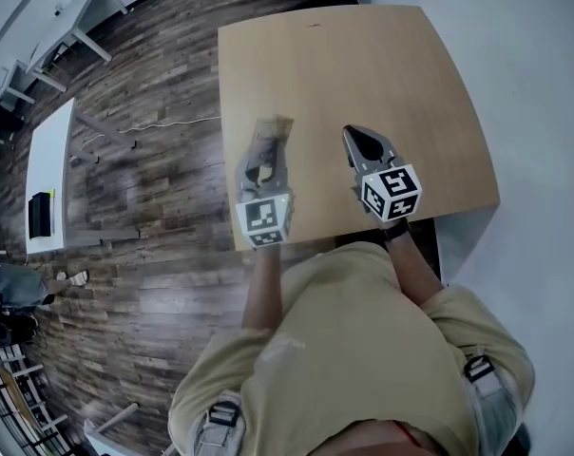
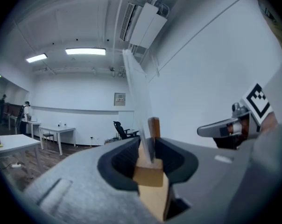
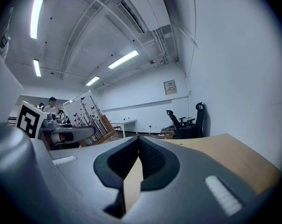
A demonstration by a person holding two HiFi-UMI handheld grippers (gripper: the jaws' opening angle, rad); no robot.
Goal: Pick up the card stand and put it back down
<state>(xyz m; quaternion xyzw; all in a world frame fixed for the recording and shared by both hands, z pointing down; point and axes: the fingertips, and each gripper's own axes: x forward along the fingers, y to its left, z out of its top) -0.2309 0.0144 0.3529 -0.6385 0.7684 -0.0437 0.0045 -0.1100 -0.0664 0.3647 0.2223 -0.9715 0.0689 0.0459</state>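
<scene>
The card stand is a small wooden block (image 2: pixel 150 175) with a thin upright sheet (image 2: pixel 137 94) slotted into it. My left gripper (image 2: pixel 148 146) is shut on the block, and I see the sheet edge-on. In the head view the left gripper (image 1: pixel 268 148) holds the stand (image 1: pixel 274 127) over the near left part of the wooden table (image 1: pixel 363 65). From the right gripper view the stand's card (image 3: pixel 87 113) shows a print of dark stems. The right gripper (image 1: pixel 355 137) hovers beside it, to the right. Its jaws (image 3: pixel 138 143) are shut with nothing between them.
The table's left edge lies just left of the left gripper, with dark plank floor (image 1: pixel 154 179) below. A white desk (image 1: pixel 49 174) stands further left. A white wall (image 1: pixel 534 84) runs along the table's right side. Office chairs (image 3: pixel 190 120) stand beyond the table's far end.
</scene>
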